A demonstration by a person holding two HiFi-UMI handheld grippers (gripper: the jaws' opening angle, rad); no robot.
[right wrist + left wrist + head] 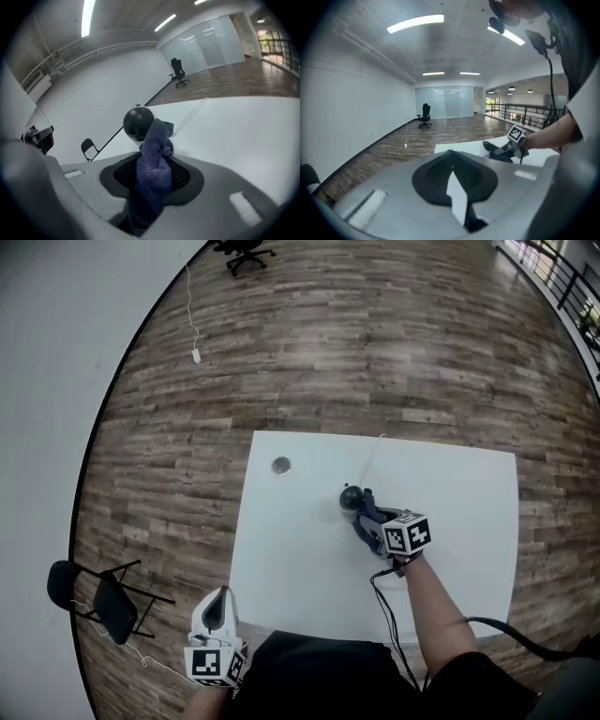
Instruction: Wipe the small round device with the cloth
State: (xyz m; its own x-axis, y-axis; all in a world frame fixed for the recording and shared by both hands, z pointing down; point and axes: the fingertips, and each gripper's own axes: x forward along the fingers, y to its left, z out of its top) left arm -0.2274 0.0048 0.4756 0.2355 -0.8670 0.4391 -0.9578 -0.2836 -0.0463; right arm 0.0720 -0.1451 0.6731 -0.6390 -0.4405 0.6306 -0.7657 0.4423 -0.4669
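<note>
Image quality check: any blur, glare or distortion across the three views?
Head view: heavy fisheye, floor planks bow, table evenly lit, sharp. Left gripper view: vignetted corners, foreground soft, ceiling strip blown out. Right gripper view: cloth and small round device in focus, edges dark.

the person wears a black top (319, 676) with short sleeves. the left gripper (221, 594) and right gripper (362, 508) are pale grey shells with black mesh hollows, each topped by a white cube (406, 532) of black square markers. a thin black cable (386, 615) trails from the right one.
</note>
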